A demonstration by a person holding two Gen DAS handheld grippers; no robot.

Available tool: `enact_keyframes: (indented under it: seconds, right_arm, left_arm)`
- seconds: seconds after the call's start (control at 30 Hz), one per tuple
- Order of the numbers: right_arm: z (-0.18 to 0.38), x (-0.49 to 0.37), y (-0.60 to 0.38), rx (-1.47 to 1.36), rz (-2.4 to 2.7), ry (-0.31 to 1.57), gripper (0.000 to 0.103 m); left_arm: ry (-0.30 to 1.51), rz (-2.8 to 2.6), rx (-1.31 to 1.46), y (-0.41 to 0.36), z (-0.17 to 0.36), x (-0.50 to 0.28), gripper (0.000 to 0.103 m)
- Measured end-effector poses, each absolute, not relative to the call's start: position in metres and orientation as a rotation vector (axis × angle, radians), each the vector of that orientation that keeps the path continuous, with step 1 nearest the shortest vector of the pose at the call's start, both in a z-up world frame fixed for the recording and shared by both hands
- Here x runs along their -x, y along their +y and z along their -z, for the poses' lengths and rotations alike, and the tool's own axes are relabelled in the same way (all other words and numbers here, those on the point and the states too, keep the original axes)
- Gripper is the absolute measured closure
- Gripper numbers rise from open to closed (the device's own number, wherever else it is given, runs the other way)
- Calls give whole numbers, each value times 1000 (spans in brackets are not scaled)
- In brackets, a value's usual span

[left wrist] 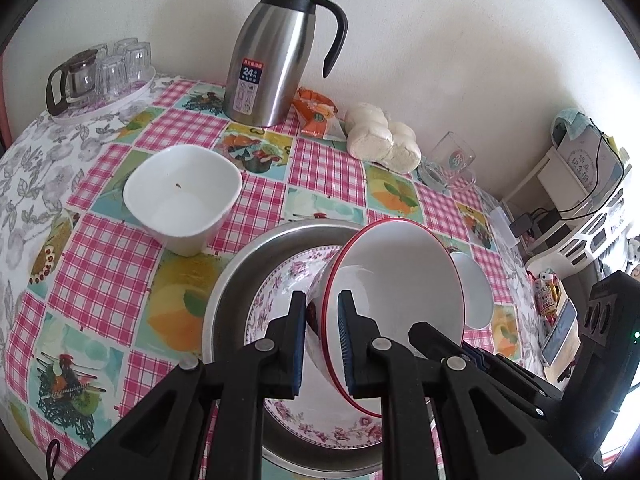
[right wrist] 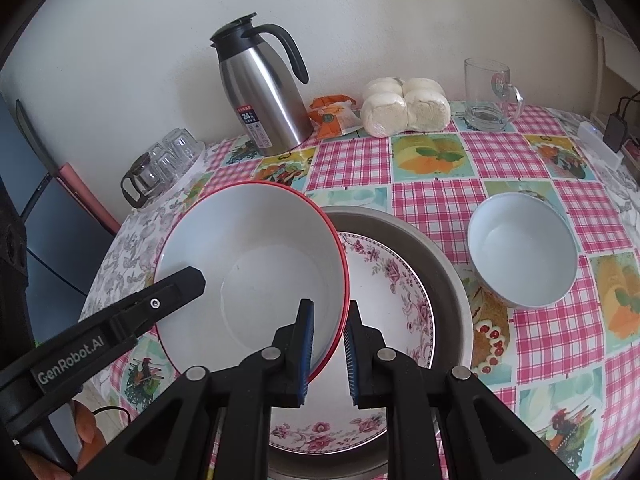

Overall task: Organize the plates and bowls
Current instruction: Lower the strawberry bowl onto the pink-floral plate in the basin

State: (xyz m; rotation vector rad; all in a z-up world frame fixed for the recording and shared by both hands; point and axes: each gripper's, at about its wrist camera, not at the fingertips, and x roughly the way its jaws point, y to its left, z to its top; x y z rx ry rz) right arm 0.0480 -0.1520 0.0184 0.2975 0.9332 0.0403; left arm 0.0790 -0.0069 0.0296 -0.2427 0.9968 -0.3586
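Observation:
A white bowl with a red rim (left wrist: 396, 272) (right wrist: 256, 264) hangs tilted over a floral plate (left wrist: 280, 284) (right wrist: 396, 280) that lies in a metal basin (left wrist: 240, 264) (right wrist: 444, 264). My left gripper (left wrist: 322, 300) is shut on the bowl's rim, one pad inside and one outside. On the opposite side of the rim, my right gripper (right wrist: 330, 308) is shut the same way. A square white bowl (left wrist: 182, 196) stands left of the basin. To the basin's right stands a round white bowl (right wrist: 524, 248) (left wrist: 474, 292).
At the back by the wall stand a steel thermos jug (left wrist: 276, 60) (right wrist: 260, 92), a tray of upturned glasses with a small glass pot (left wrist: 104, 76) (right wrist: 160, 172), an orange snack packet (right wrist: 334, 114), wrapped buns (right wrist: 404, 106) and a glass mug (right wrist: 490, 96). A checked tablecloth (left wrist: 108, 264) covers the table.

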Motion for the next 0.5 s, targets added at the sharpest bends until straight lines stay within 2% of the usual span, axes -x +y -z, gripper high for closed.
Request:
enact_keyframes:
  seconds: [0.5]
  right_arm:
    - [-2, -55, -161, -306, 2, 995, 87]
  left_arm:
    - [1087, 367, 254, -16, -8, -88, 87]
